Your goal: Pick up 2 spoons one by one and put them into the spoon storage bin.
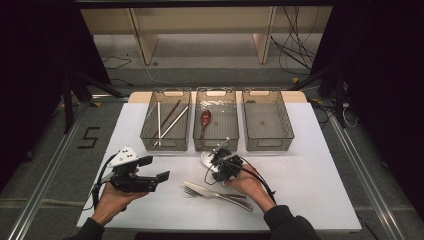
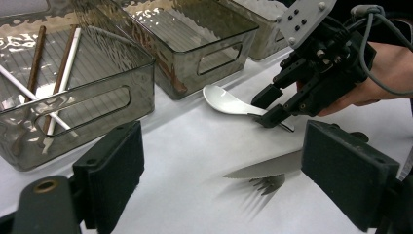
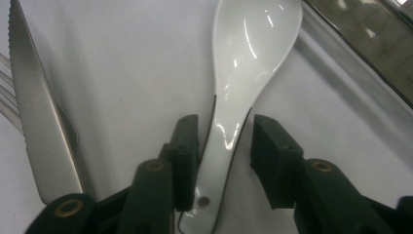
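Observation:
A white ceramic spoon lies on the white table just in front of the middle bin. My right gripper is down over the spoon's handle. In the right gripper view the handle of the spoon runs between the two pads, with a thin gap on each side, so my right gripper is open around it. My left gripper hovers at the front left, open and empty, its pads wide apart in the left gripper view. That view also shows the spoon and the right gripper.
A steel knife and a fork lie side by side near the front edge. Three clear bins stand in a row at the back: the left bin holds chopsticks, the middle bin a brown spoon, and the right bin nothing.

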